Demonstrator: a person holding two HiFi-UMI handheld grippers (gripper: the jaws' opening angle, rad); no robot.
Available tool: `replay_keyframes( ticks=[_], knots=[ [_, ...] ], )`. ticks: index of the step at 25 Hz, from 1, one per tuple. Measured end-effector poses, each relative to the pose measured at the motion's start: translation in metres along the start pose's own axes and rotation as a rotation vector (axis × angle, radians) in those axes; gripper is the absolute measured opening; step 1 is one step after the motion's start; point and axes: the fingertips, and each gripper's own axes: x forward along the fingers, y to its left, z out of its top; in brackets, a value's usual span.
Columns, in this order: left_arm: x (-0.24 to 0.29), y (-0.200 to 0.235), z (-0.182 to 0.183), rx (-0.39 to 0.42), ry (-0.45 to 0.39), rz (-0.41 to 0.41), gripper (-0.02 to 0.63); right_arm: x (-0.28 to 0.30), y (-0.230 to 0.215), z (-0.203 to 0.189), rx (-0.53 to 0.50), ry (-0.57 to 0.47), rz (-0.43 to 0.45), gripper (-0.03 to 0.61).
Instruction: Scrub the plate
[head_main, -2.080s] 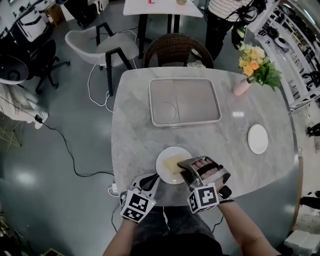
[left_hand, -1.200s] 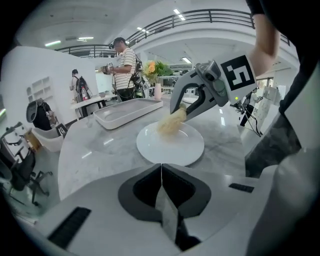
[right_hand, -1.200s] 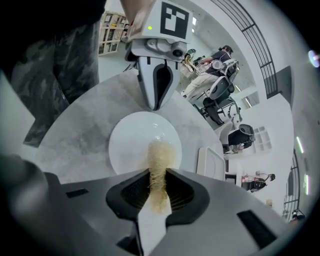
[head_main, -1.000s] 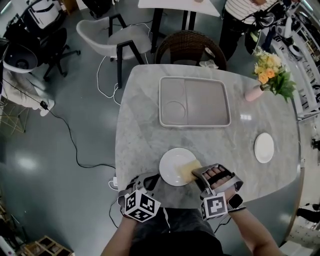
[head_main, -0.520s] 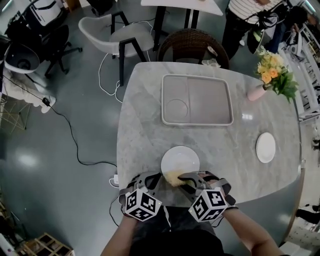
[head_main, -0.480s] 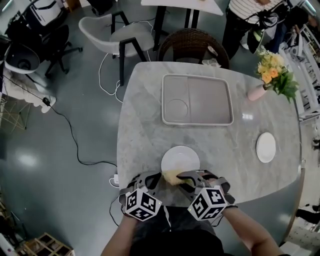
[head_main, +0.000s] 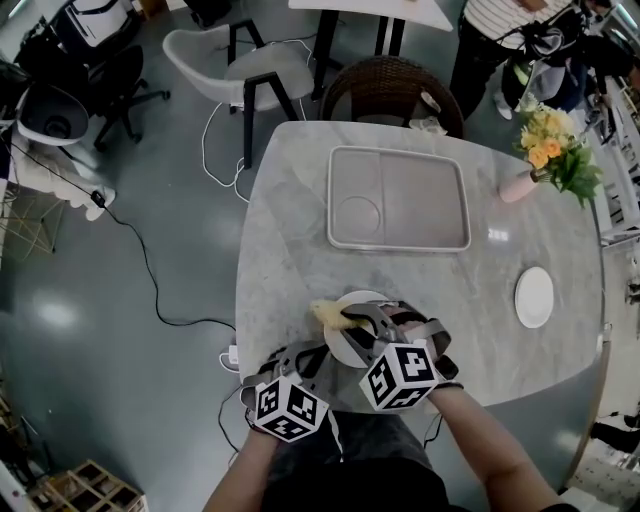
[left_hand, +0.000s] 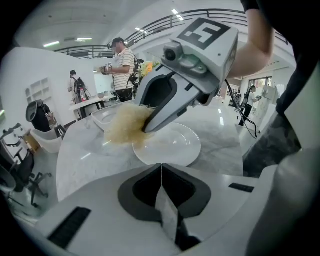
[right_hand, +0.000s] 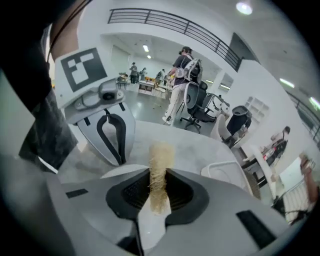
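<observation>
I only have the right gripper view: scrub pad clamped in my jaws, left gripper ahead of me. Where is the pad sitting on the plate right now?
Observer: The scrub pad is at the plate's left rim, partly out over the table.
Operator: Is the left gripper holding the plate?
Observer: No. The left gripper has its jaws together on nothing, short of the plate's near edge.
Operator: Anything else close by?
Observer: Only farther off: a tray beyond the plate and a small white dish to the right.
</observation>
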Motion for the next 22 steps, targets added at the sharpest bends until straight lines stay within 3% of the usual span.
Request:
replay_keyframes(
  ticks=[5,13,22],
  knots=[
    [0.002,-0.002,0.0,-0.008,0.0,0.0,0.014,0.002,-0.016,-0.026,-0.25,0.143,-0.104,0.081],
    [0.0,-0.003,-0.008,-0.009,0.02,0.0,0.014,-0.022,-0.013,-0.076,-0.23,0.262,-0.129,0.081],
    [0.003,-0.003,-0.012,0.0,0.031,-0.021,0.014,-0.054,0.036,-0.099,-0.313,0.325,-0.078,0.081]
  ],
)
